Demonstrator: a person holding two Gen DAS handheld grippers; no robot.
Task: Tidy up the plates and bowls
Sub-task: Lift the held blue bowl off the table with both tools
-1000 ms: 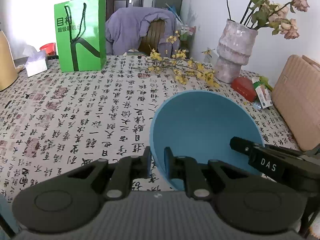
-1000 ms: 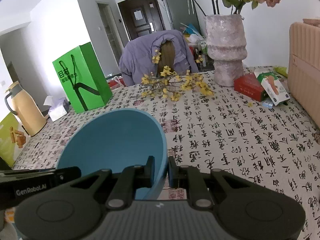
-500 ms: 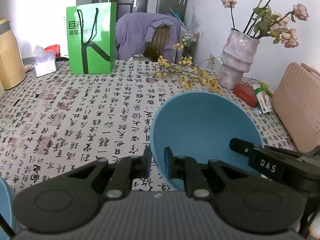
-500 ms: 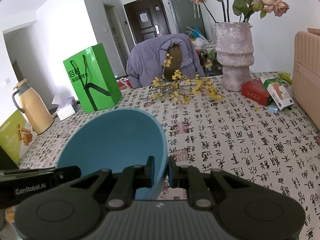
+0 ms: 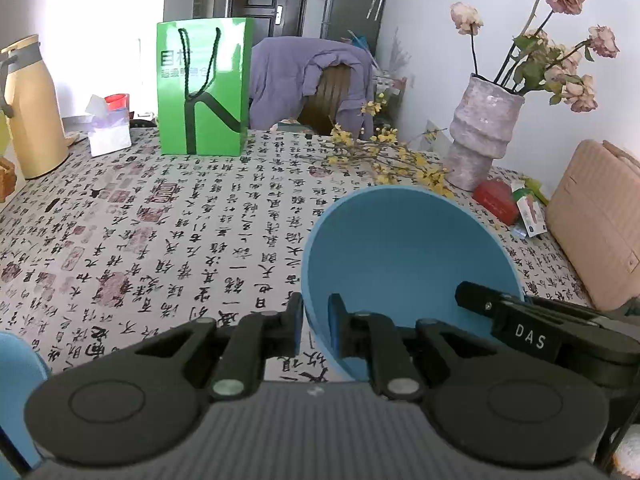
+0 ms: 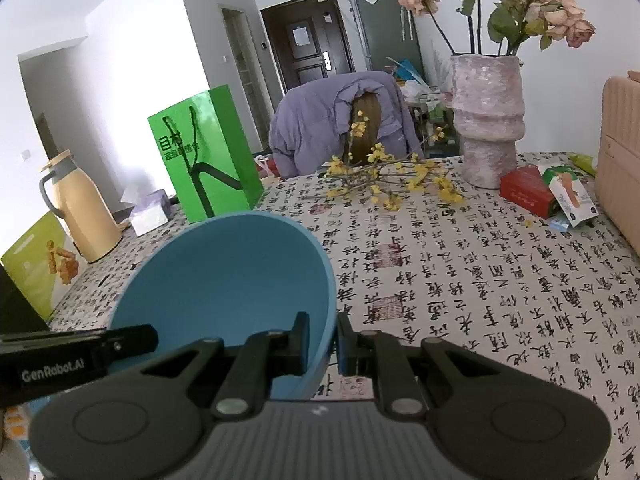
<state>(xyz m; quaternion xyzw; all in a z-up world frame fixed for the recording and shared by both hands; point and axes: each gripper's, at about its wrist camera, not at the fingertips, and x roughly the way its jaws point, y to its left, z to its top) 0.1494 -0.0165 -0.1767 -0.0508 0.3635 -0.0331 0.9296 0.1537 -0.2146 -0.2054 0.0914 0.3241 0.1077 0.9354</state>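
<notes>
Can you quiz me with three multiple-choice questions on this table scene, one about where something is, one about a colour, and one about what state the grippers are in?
1. Where does the green paper bag stand?
A. Upright on the tablecloth, near the far edge
B. Lying flat beside the vase
C. Hanging on the chair

2. What colour is the bowl being carried?
A. White
B. Blue
C. Yellow

3. How is the bowl held?
A. The left gripper alone holds it
B. It rests free on the table
C. Both grippers pinch its rim, the right gripper on the opposite side

Answers: 1 A, it stands upright toward the table's far end. 2 B, its inside and rim are blue. 3 C, each wrist view shows its jaws shut on the rim.
</notes>
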